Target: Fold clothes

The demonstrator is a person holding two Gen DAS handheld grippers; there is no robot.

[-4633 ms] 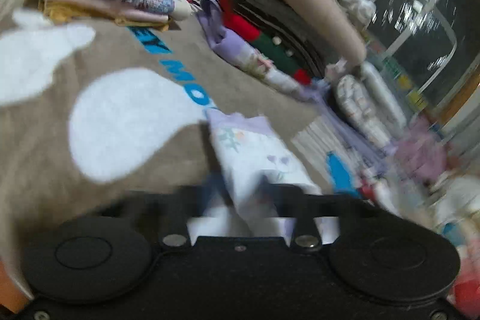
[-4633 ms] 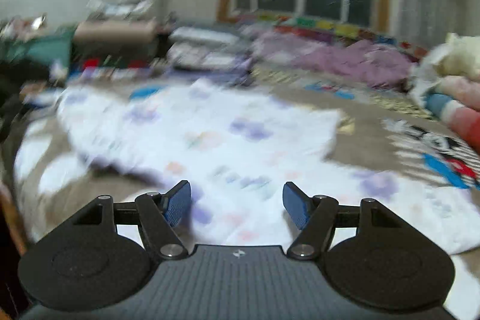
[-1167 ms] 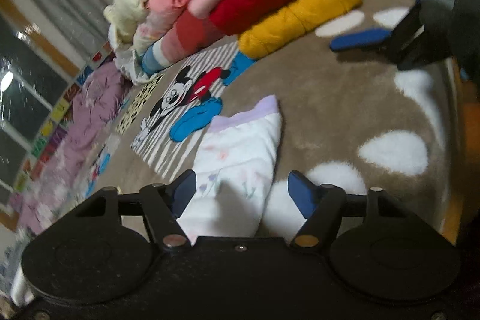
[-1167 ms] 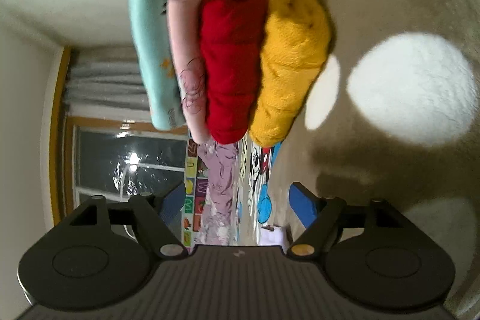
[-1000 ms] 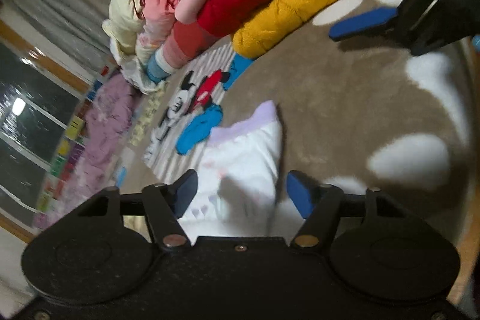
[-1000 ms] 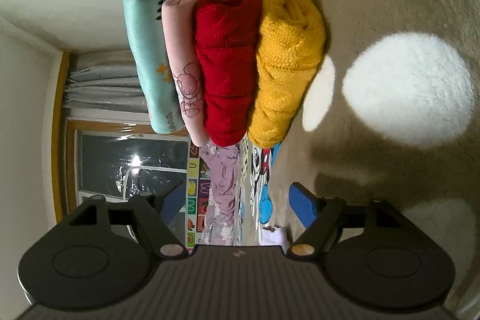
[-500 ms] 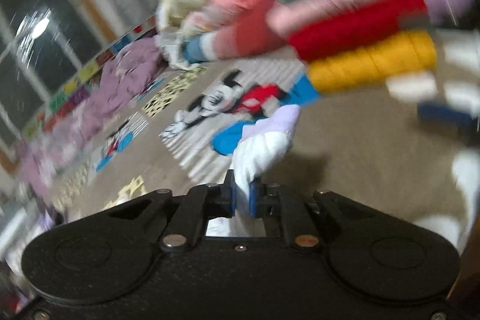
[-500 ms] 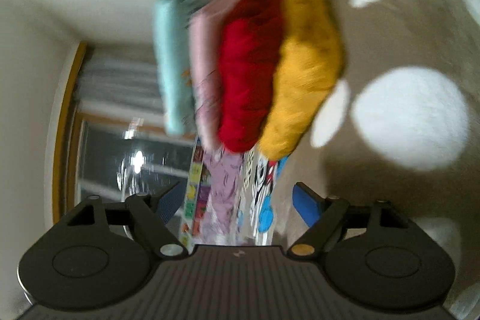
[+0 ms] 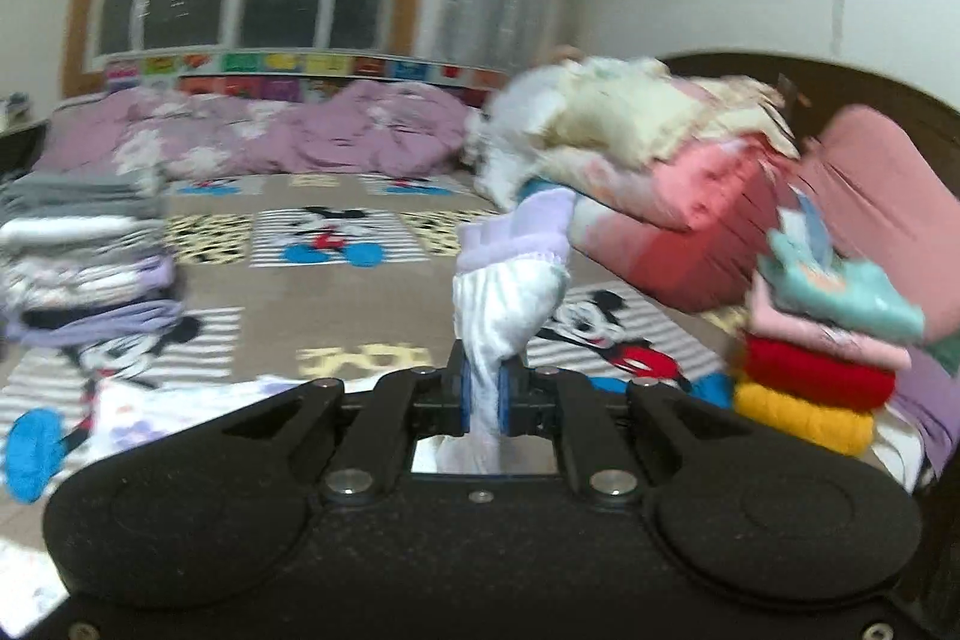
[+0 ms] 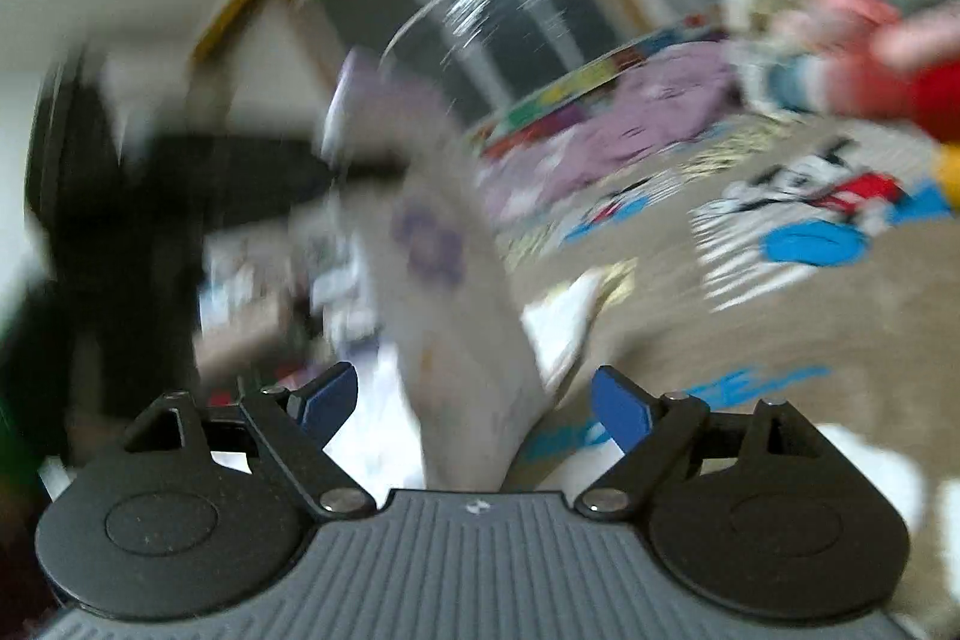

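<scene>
My left gripper [image 9: 483, 394] is shut on a white garment with a lilac cuff [image 9: 510, 274] and holds it up above the bed, the cuff end sticking up past the fingers. In the right wrist view the same garment [image 10: 444, 280] hangs blurred in front of my right gripper [image 10: 474, 403], which is open with the cloth between its blue fingertips [image 10: 621, 403] but not pinched. More of the white printed cloth [image 9: 162, 406] lies on the bed below.
A cartoon-mouse bedspread [image 9: 336, 232] covers the bed. A stack of folded yellow, red, pink and teal clothes [image 9: 822, 358] stands at right, by pink bedding [image 9: 690, 196]. Another folded pile [image 9: 84, 256] is at left. Purple quilt [image 9: 288, 136] lies below the window.
My left gripper closed on the garment's end and lifted it off the bed, swinging toward the window. My right gripper swung away from the clothes stack toward the hanging garment, staying open.
</scene>
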